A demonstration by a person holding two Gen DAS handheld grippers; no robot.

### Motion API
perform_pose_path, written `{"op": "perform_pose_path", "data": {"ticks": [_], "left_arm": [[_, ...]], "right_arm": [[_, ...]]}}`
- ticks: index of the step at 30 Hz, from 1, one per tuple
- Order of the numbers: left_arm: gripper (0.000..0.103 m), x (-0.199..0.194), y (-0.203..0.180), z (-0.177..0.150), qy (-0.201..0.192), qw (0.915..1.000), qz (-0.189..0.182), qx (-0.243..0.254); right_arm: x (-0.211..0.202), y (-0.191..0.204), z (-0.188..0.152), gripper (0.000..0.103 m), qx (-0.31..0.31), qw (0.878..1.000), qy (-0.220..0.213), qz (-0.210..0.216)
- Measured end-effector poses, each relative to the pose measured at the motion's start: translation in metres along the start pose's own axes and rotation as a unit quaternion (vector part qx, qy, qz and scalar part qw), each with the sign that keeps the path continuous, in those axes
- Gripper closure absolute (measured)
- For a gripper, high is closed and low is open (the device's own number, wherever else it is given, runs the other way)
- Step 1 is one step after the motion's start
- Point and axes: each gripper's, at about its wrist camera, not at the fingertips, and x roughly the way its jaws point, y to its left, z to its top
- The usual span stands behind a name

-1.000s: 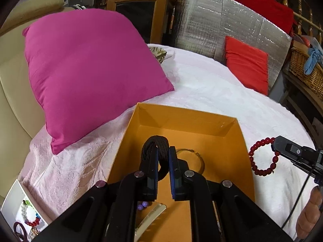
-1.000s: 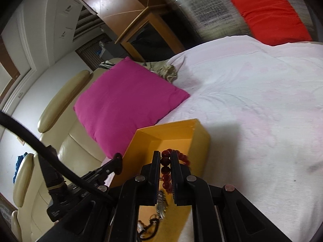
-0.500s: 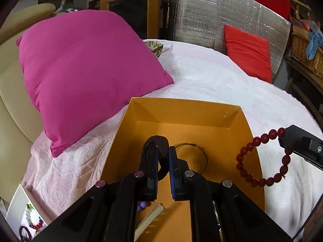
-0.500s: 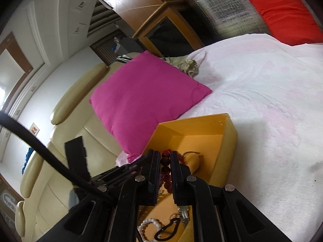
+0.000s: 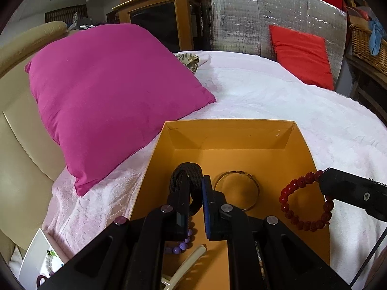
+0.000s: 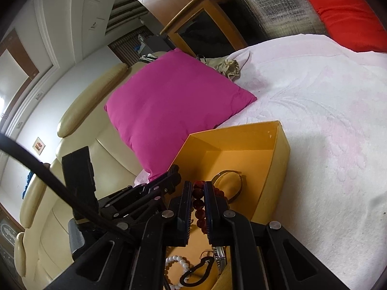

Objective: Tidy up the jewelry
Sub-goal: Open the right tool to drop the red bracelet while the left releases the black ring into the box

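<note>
An open orange box [image 5: 232,133] sits on the white bedspread. My left gripper [image 5: 194,186] is shut on a black braided cord bracelet [image 5: 187,172] held over the box. A thin metal bangle [image 5: 237,189] lies on the box floor. My right gripper [image 6: 195,191] is shut on a red bead bracelet [image 6: 198,204], also over the box; in the left wrist view this red bracelet [image 5: 304,201] hangs from the right gripper's tip above the box's right side. Purple beads [image 5: 181,245], a white pearl bracelet [image 6: 175,265] and a black clip [image 6: 196,271] lie in the box.
A big magenta pillow [image 5: 108,96] leans against the cream headboard, just left of the box. A red cushion [image 5: 302,55] stands at the far edge of the bed. A white tray [image 5: 41,258] with more beads is at the lower left.
The right gripper has carried the red bead bracelet leftward, from beside the box to above its right part. The left gripper has risen a little, still holding the black bracelet.
</note>
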Motion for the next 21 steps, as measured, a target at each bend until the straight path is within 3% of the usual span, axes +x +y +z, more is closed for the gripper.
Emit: {"op": "perform_pose_path", "data": {"ticks": [21], "left_arm": [[0.093,0.0095,-0.0026,-0.0027,0.011,0.9996,0.024,0.014]], "right_arm": [[0.0060,-0.0006,-0.0040,0.092,0.000,1.000,0.012,-0.009]]}}
